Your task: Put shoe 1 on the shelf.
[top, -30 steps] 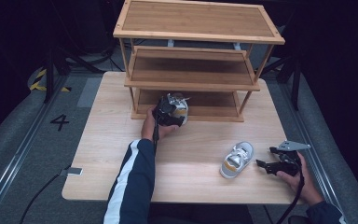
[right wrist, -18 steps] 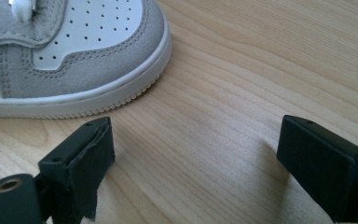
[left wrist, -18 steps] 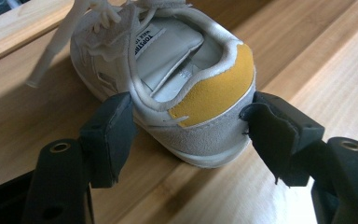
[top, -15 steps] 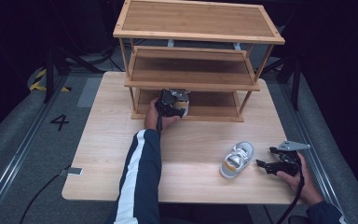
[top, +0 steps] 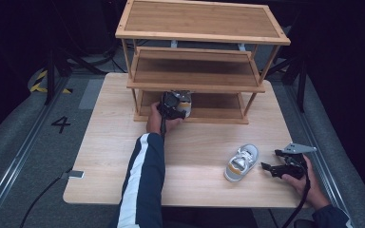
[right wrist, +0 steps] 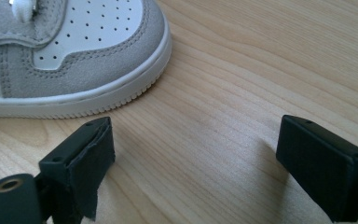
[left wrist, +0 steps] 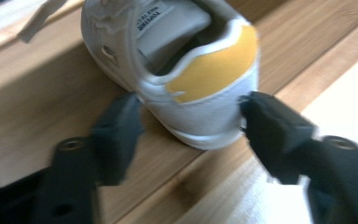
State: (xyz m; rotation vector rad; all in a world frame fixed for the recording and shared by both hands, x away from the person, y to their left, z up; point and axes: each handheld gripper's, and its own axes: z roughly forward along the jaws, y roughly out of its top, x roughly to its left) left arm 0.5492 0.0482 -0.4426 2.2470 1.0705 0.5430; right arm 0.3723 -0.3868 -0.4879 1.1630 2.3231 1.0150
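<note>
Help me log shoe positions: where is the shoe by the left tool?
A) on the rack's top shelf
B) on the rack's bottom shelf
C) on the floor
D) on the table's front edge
B: the shoe sits on the rack's bottom shelf, its heel between the left tool's jaws.

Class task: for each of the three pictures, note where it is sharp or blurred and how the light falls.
High view: sharp, table brightly lit, surroundings dark. Left gripper view: motion-blurred, most on the left gripper jaws around the yellow-heeled shoe. Right gripper view: crisp wood grain, soft shadows under the right gripper jaws, shoe toe evenly lit.
</note>
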